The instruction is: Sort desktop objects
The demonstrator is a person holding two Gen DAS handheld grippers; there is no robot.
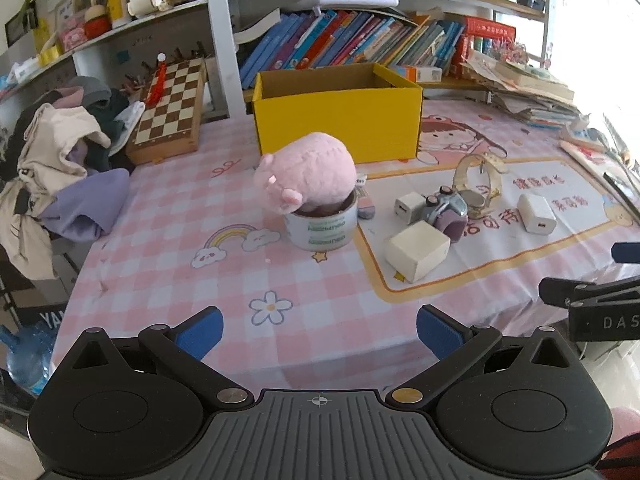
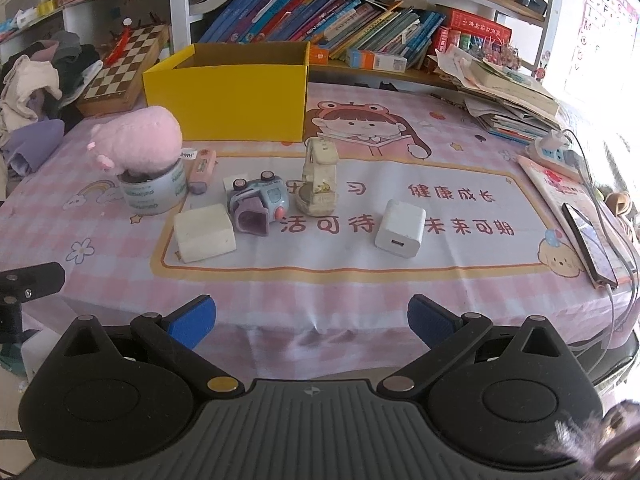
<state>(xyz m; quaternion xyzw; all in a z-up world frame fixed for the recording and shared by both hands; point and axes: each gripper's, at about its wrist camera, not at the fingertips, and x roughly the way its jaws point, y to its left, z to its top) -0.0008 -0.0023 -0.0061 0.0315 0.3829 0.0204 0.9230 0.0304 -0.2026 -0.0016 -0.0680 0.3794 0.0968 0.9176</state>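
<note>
A pink plush pig (image 1: 306, 172) (image 2: 138, 138) rests on a tape roll (image 1: 322, 226) (image 2: 154, 196). Right of it lie a pink eraser-like stick (image 2: 201, 170), a cream block (image 1: 416, 251) (image 2: 205, 232), a small toy camera (image 1: 445, 210) (image 2: 258, 202), a cream watch (image 1: 478, 182) (image 2: 319, 176) and white chargers (image 1: 536, 213) (image 2: 400, 228) (image 1: 409, 207). An open yellow box (image 1: 340, 120) (image 2: 232, 96) stands behind them. My left gripper (image 1: 320, 332) and right gripper (image 2: 312, 320) hover open at the table's near edge, both holding nothing.
A chessboard (image 1: 170, 110) and a pile of clothes (image 1: 60, 160) sit at the left. Books (image 1: 352, 42) fill the shelf behind. Stacked papers (image 2: 508, 96), a power strip (image 2: 556, 152) and a phone (image 2: 590, 240) lie at the right.
</note>
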